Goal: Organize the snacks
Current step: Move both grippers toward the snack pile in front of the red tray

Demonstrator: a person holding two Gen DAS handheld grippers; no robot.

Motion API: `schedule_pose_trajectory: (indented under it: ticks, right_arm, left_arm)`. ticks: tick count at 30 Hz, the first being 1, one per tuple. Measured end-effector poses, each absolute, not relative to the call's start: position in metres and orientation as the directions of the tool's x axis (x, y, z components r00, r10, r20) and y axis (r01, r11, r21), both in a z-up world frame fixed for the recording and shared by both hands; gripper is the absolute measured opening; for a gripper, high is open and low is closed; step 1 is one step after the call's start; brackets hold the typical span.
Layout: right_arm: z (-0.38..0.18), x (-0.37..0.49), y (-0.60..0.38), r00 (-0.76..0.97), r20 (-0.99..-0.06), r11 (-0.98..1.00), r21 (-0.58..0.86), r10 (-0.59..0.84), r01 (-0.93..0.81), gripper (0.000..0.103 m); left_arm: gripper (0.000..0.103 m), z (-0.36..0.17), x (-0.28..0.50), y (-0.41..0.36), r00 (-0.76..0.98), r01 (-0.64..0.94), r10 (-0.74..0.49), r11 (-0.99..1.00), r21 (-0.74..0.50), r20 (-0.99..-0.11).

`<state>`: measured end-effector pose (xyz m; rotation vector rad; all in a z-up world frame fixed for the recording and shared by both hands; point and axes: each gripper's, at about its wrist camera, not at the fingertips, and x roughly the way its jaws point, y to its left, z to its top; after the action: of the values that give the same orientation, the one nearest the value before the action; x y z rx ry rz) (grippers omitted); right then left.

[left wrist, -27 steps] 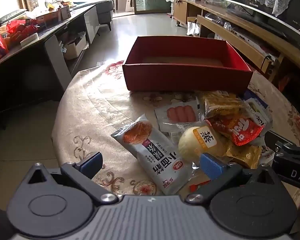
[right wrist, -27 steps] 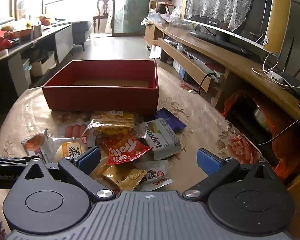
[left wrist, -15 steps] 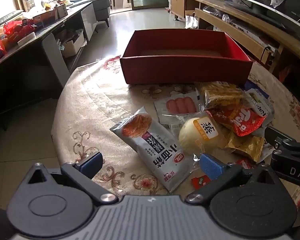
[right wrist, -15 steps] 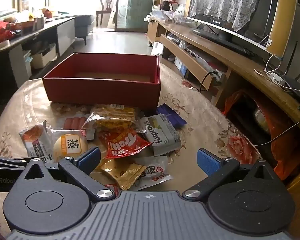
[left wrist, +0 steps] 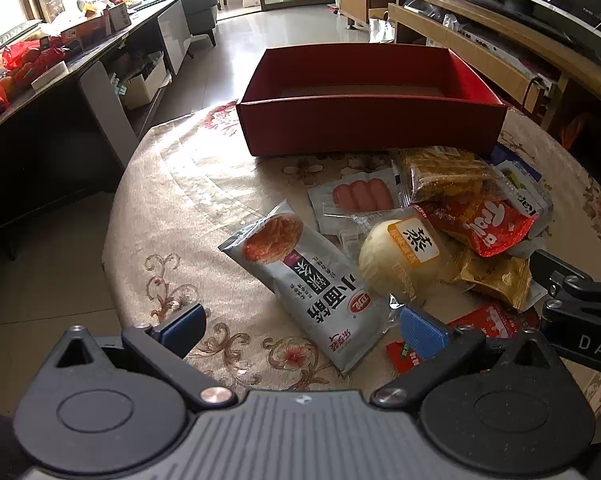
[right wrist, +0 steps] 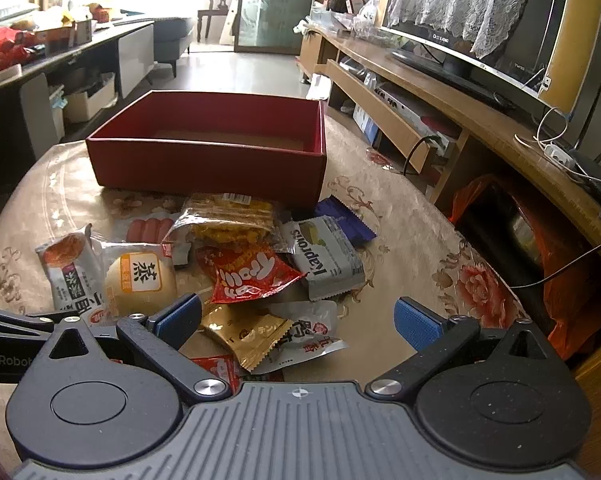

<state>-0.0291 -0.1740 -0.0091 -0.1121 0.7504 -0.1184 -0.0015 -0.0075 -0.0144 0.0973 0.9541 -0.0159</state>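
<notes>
Left wrist view: left claw (left wrist: 302, 326) open wide, nothing between the blue pads, hanging over the near edge of the round desk (left wrist: 172, 200). Grey noodle packet (left wrist: 308, 280) lies just ahead of it, lengthwise toward the claw. Round bun in clear wrap (left wrist: 400, 256) touches the packet's right side. Sausage pack (left wrist: 360, 198) lies behind the bun, toward the box. A small red sachet (left wrist: 488, 320) at the near edge shows best here. Part of the right claw's black frame enters at the right edge of this view.

Right wrist view: right claw (right wrist: 298, 318) also open wide, empty, over the near right part of the pile. Only this view shows the dark blue wrapper (right wrist: 344, 218) by the box's near right corner, the gold sachet (right wrist: 248, 334) and the silver-white pouch (right wrist: 308, 334) under the claw. Grey Kaporos pack (right wrist: 324, 254) and red Froll bag (right wrist: 252, 274) overlap mid-pile; clear bag of yellow crisps (right wrist: 232, 220) lies against the box front.

Container: red box (left wrist: 368, 120) at the far edge of the desk, open top; only the brown floor shows inside. All snacks lie outside it, on the cloth between box and claws.

Surroundings: TV (right wrist: 472, 12) on a long wooden shelf unit at right, orange bag (right wrist: 560, 280) on the floor beside the desk.
</notes>
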Motion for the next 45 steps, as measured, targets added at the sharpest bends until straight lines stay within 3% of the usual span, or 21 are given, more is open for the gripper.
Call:
schedule_pose_trajectory:
  ticks: [36,45]
  right_arm:
    - [-0.015,-0.027,-0.173,0.699,-0.702,0.987,-0.153,-0.140,0.044,0.103]
    - [-0.021,-0.021,-0.169,0.674,-0.728,0.987,-0.158,-0.127,0.015,0.103]
  left_arm:
    - [0.102,-0.017,-0.001,-0.011,0.549,0.068,0.053,0.992,0.107,-0.834]
    - [0.096,-0.023,0.001,-0.011,0.525,0.062,0.071,0.991,0.121,-0.848]
